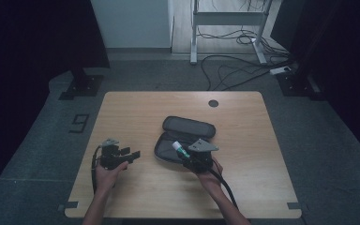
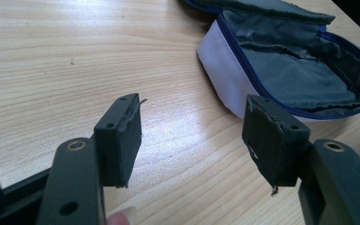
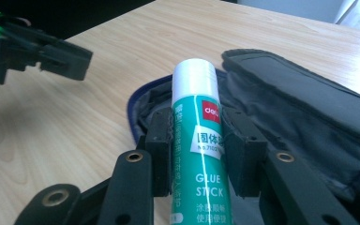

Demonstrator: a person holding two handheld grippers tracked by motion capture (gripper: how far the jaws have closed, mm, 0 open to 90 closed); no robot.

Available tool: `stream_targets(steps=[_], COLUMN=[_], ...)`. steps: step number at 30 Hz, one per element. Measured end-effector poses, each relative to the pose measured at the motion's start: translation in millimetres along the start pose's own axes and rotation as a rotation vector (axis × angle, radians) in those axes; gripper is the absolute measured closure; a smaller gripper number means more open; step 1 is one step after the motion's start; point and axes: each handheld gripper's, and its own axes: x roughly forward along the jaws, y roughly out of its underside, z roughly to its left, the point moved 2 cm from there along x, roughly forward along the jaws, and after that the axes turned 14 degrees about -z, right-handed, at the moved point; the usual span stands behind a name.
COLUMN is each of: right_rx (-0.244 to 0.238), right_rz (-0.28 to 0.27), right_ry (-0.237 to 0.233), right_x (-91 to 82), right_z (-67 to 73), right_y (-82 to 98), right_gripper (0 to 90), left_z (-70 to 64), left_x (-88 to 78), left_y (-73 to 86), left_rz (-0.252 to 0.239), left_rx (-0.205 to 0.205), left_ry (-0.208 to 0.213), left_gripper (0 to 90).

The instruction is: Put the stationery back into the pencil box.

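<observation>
So the right claw (image 3: 198, 154) is clamped on a glue stick (image 3: 198, 140), pads squeezing its green label from both sides, white cap pointing away from the hand. The unzipped pencil case (image 1: 183, 138) lies right under and ahead of that claw, lid flopped back, and looks empty inside from what I can see. The left claw (image 2: 192, 140) sits off to the side with its jaws apart and nothing between them, the case's near corner just past its tips. My guess: pickup is done, and getting the stick into the case on the surface (image 1: 136, 108) is what's left, maybe zipping after.
</observation>
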Motion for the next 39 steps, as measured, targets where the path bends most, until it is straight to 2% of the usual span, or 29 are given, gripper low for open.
stream_targets(steps=[8, 22, 32, 39], right_rx=[0.022, 0.036, 0.056, 0.049], right_rz=[0.006, 0.024, 0.065, 0.106], right_ry=[0.032, 0.066, 0.083, 0.081], right_x=[3.3, 10.8, 18.9, 25.8], right_z=[-15.3, -30.6, -41.0, -42.5], right_y=[0.7, 7.4, 16.9, 25.4], right_gripper=[64.5, 64.5, 64.5, 64.4], left_z=[-0.8, -1.3, -2.9, -2.6], left_x=[0.8, 2.5, 4.8, 5.0], left_y=[0.4, 1.4, 2.8, 3.0], left_rz=[0.001, 0.013, 0.026, 0.028], left_rx=[0.003, 0.007, 0.015, 0.016], left_ry=[0.001, 0.005, 0.005, 0.005], left_gripper=[38.2, 38.2, 38.1, 38.1])
